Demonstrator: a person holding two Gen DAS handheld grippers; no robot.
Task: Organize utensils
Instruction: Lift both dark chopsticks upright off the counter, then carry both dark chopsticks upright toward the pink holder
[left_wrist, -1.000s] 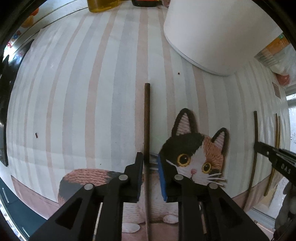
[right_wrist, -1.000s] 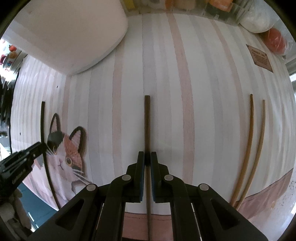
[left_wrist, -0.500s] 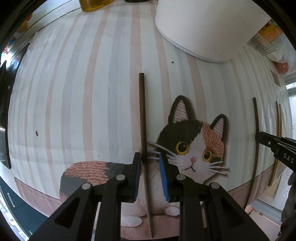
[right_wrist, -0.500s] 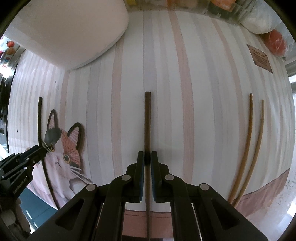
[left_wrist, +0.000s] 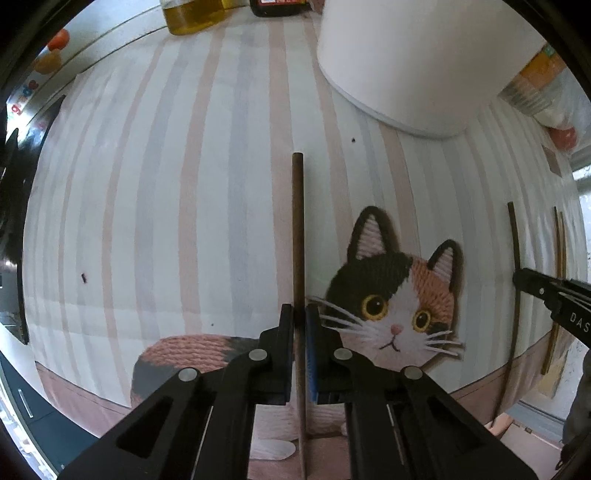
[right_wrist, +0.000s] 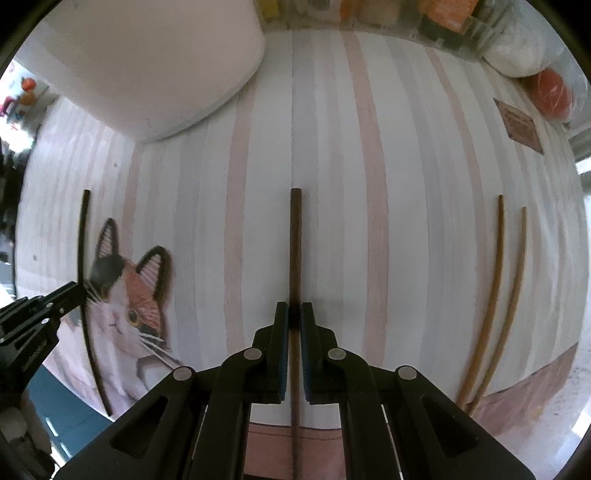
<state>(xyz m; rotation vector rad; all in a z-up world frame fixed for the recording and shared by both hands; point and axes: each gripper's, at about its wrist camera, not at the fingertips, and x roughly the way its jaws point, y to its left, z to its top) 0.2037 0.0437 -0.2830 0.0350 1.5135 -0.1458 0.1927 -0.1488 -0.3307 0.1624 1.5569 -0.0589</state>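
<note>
Left wrist view: left gripper has its fingers pinched narrow on a dark brown chopstick, which runs straight ahead over the striped mat and back down between the fingers toward the bottom of the frame. Cat print sits just right of the chopstick, whiskers reaching the right finger. White container stands ahead and right, well apart from the chopstick tip. Open striped mat to the left and ahead of the tip. Mat's near edge with a pink border curves just below the fingers. At far right the right gripper pokes in, on a second dark chopstick; two lighter ones lie beyond it near the mat's right edge.

Right wrist view: right gripper fingers clamp narrow around the other dark chopstick, pointing forward over the mat. Pair of light wooden chopsticks lies side by side at right, well apart, their near ends by the mat's pink border. Free mat between them and the held stick. White container at upper left. Left gripper enters at left with its dark chopstick over the cat print. Desk shows past the mat's right corner.
</note>
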